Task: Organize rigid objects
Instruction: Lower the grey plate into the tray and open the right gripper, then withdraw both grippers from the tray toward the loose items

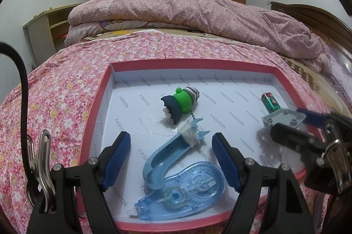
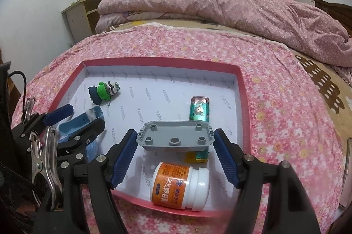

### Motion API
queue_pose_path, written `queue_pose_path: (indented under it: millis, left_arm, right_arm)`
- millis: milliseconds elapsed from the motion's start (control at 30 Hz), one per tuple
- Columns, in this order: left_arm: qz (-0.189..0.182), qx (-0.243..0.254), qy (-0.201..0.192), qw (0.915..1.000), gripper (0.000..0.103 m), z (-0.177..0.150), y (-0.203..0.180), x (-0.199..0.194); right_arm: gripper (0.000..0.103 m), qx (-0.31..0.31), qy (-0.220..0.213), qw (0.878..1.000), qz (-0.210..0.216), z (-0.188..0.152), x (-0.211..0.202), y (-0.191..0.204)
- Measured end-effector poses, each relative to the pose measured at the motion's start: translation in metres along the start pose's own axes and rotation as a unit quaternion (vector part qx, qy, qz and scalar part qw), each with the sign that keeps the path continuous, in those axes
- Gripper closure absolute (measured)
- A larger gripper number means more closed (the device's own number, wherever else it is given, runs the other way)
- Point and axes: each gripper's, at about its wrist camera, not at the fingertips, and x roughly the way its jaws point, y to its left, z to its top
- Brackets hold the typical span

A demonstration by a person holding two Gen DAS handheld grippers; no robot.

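Red-rimmed tray (image 2: 244, 102), white liner printed "FASHION", on a floral bedspread (image 2: 286, 102).

- Far-left corner: green toy (image 2: 105, 92).
- Left edge: blue hook (image 1: 167, 152); clear blue tape dispenser (image 1: 187, 192). Left gripper (image 1: 171, 159) spread above them, empty.
- Right side: teal battery (image 2: 199, 110).
- Near edge: white bottle (image 2: 180, 185), orange label.
- Right gripper (image 2: 175, 150) pinching a grey studded plate (image 2: 176, 136) over the tray.

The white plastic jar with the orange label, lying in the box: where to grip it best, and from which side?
Probably grip the white plastic jar with the orange label across its labelled body, coming from above: it lies on its side, so its round flanks are exposed.
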Motion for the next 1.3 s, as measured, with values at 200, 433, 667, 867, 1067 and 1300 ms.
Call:
queue_pose_path:
  millis: [200,433,667,867,1067,1300]
  left_arm:
    - [0.001,-0.009,-0.003,1.0,0.023,0.004,0.006,-0.004]
    - [-0.001,-0.007,-0.012,0.9999,0.023,0.005,0.006,-0.016]
    - [-0.002,0.003,-0.018,0.9998,0.023,-0.001,0.002,-0.038]
    - [-0.01,0.006,-0.018,0.9998,0.023,-0.013,0.002,-0.062]
    - [-0.024,0.001,-0.009,0.9997,0.023,-0.028,0.004,-0.084]
    - [-0.044,0.011,-0.001,0.999,0.023,-0.047,-0.005,-0.107]
  right_arm:
    - [0.026,0.001,-0.011,1.0,0.003,-0.001,-0.006,-0.001]
    - [0.025,0.0,-0.025,1.0,0.003,0.0,-0.021,0.001]
    - [0.025,-0.004,-0.032,0.999,0.007,-0.009,-0.04,0.004]
    - [0.025,-0.003,-0.037,0.999,0.012,-0.023,-0.06,0.007]
    - [0.025,-0.004,-0.034,0.999,0.015,-0.047,-0.081,0.007]
    - [0.025,-0.003,-0.023,1.0,0.01,-0.083,-0.1,0.001]
